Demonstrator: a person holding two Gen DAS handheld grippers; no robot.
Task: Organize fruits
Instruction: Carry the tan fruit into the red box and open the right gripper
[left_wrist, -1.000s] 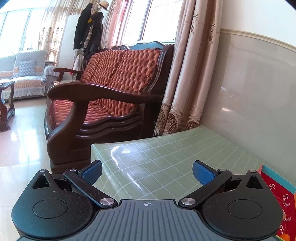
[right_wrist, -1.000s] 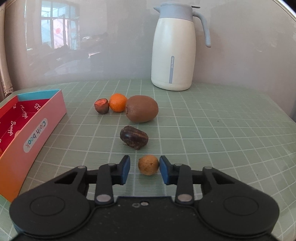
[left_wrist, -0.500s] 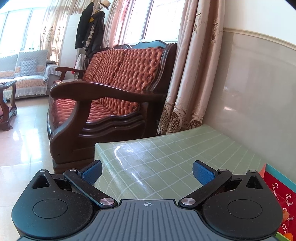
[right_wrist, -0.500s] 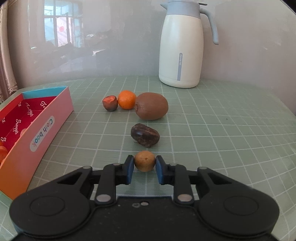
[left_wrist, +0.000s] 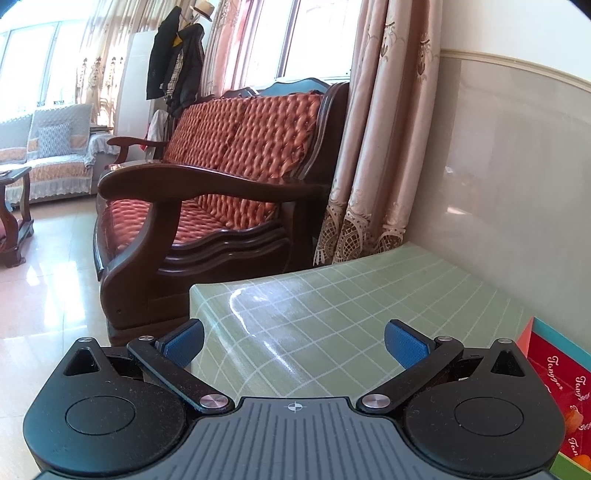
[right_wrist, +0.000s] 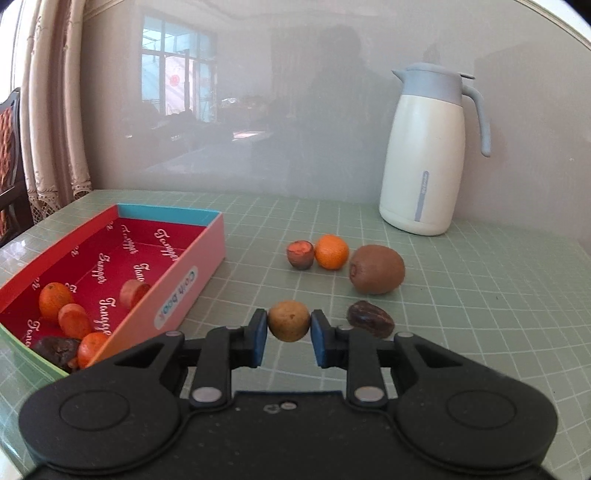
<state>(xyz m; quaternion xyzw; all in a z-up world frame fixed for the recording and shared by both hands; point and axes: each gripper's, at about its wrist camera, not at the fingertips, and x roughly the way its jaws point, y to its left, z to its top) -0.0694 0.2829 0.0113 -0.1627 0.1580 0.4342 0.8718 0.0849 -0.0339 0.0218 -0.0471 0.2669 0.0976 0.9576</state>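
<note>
Gripping a round, matte tan fruit (right_wrist: 289, 320) now lifted off the green checked tablecloth (right_wrist: 461, 295), the right gripper (right_wrist: 289, 338) hangs beside the red-lined cardboard box (right_wrist: 162, 254), nearer than before; the left gripper (left_wrist: 293, 341) stays spread wide, holding nothing.

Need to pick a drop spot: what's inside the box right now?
In the box, at its near end: a tangerine, a date, and four orange-red pieces, one set apart. The far half shows bare red lining. The nearest corner is hidden behind the right gripper.
</note>
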